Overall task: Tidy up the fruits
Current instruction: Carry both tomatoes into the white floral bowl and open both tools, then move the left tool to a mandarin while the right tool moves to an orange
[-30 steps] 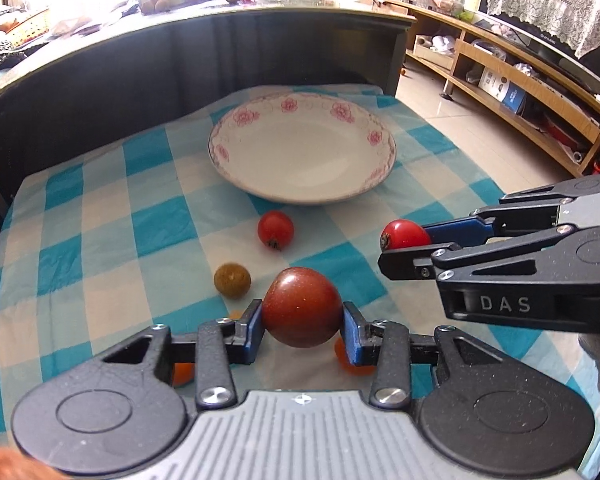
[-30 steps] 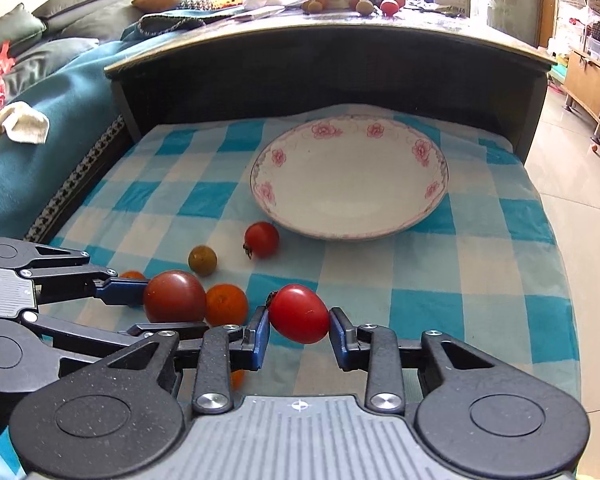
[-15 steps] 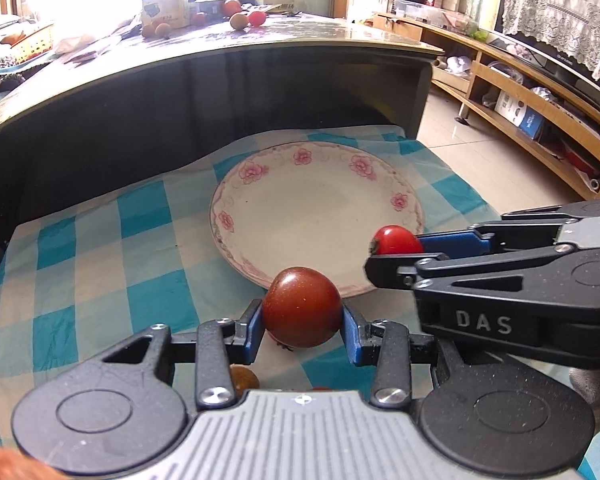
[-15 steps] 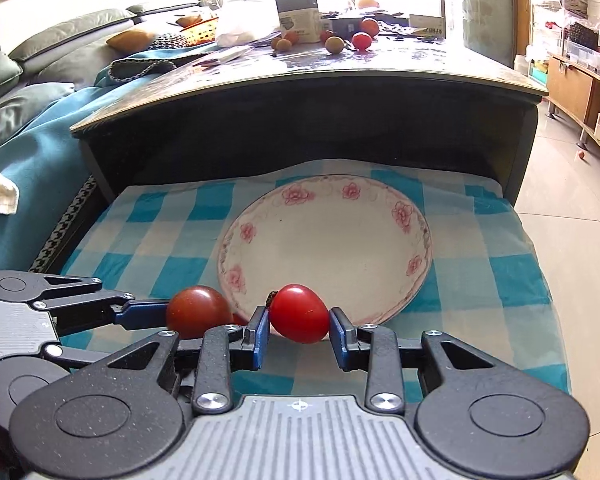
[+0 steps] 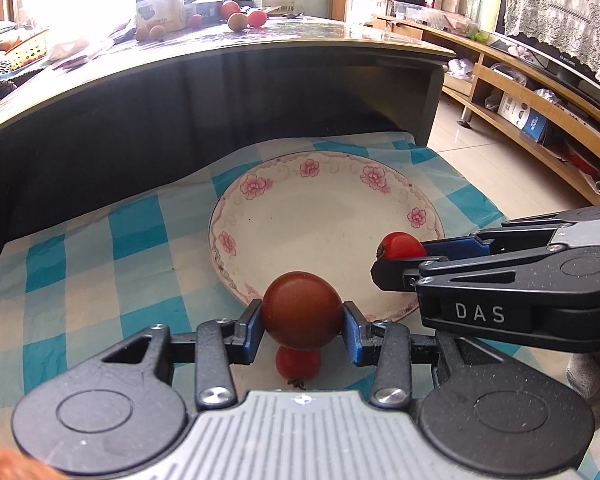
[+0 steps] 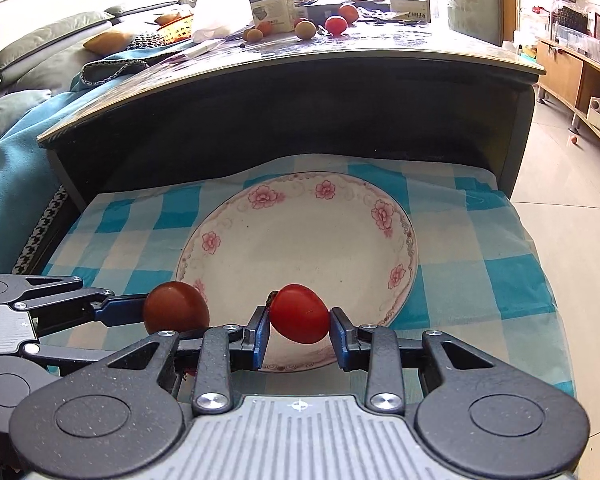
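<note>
My left gripper point(image 5: 302, 322) is shut on a dark red-brown tomato point(image 5: 302, 304) and holds it over the near rim of the white plate with pink flowers point(image 5: 324, 216). To its right, my right gripper point(image 5: 396, 266) is shut on a bright red tomato point(image 5: 400, 245), also above the plate's near rim. In the right wrist view the red tomato point(image 6: 300, 312) sits between the blue pads of the right gripper point(image 6: 300, 322), over the plate point(image 6: 300, 240). The left gripper point(image 6: 138, 312) with the dark tomato point(image 6: 176, 306) shows at the left. The plate holds nothing.
A small red tomato point(image 5: 298, 362) lies on the blue-checked cloth point(image 5: 100, 280) under my left gripper. A dark tabletop point(image 6: 340, 52) overhangs behind the plate, with a box and several fruits on it. There is a sofa point(image 6: 28, 80) on the left and wooden shelves point(image 5: 540, 120) on the right.
Both grippers have moved forward with their tomatoes, from above the loose fruit on the cloth to the plate's near rim. The plate now looks closer, and most of the loose fruit has dropped out of view.
</note>
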`<state>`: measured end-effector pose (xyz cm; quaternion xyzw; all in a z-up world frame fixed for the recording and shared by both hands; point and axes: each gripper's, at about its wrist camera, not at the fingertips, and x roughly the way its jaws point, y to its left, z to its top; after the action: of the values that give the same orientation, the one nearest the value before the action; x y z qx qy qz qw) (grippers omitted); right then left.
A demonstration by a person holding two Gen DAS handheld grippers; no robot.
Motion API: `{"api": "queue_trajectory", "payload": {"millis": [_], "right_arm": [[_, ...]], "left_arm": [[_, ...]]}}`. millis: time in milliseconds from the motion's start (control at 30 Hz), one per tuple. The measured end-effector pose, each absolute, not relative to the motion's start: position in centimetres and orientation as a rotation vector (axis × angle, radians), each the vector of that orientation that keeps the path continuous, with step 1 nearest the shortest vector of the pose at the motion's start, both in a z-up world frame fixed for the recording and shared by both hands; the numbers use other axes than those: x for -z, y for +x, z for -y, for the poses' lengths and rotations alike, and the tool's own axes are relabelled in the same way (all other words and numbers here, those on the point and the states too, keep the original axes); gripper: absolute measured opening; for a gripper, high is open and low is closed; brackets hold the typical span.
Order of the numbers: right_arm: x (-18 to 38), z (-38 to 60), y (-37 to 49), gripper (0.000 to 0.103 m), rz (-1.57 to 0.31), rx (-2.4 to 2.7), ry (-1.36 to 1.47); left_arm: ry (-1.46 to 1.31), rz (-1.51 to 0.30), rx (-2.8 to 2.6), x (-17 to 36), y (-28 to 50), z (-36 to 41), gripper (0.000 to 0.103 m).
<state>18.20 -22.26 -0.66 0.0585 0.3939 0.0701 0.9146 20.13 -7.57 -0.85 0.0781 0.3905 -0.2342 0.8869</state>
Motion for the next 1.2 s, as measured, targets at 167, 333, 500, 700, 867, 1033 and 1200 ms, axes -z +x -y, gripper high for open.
{"api": "queue_trajectory", "payload": {"millis": [167,333,500,700,867,1033,1200], "right_arm": [[1.0,22.6,18.4,0.03,-0.819,-0.134,0.134],[0.8,22.7,18.4,0.033,-0.807,-0.137,0.138],[0.7,22.7,18.3,0.035,-0.796,-0.139,0.138],[0.3,22.8,18.2,0.036,-0.785,-0.131,0.145],[-0.1,22.9,17.7,0.037,-0.774,-0.132,0.154],[-0.4,22.6,17.3,0.037,-0.775,-0.146,0.14],[-0.7,22.2,16.8,0.037,-0.777,-0.16,0.131]], "left_arm": [[0.179,-0.798,0.487,1.1,20.2,8.1,0.049],[0.159,-0.802,0.484,1.0,20.5,7.9,0.05],[0.156,-0.801,0.48,0.9,20.4,7.8,0.051],[0.148,-0.795,0.467,0.7,20.6,7.3,0.051],[0.139,-0.787,0.456,0.3,20.4,6.8,0.051],[0.133,-0.78,0.452,-0.2,20.1,6.2,0.051],[0.14,-0.781,0.448,-0.3,19.7,5.6,0.051]]}}
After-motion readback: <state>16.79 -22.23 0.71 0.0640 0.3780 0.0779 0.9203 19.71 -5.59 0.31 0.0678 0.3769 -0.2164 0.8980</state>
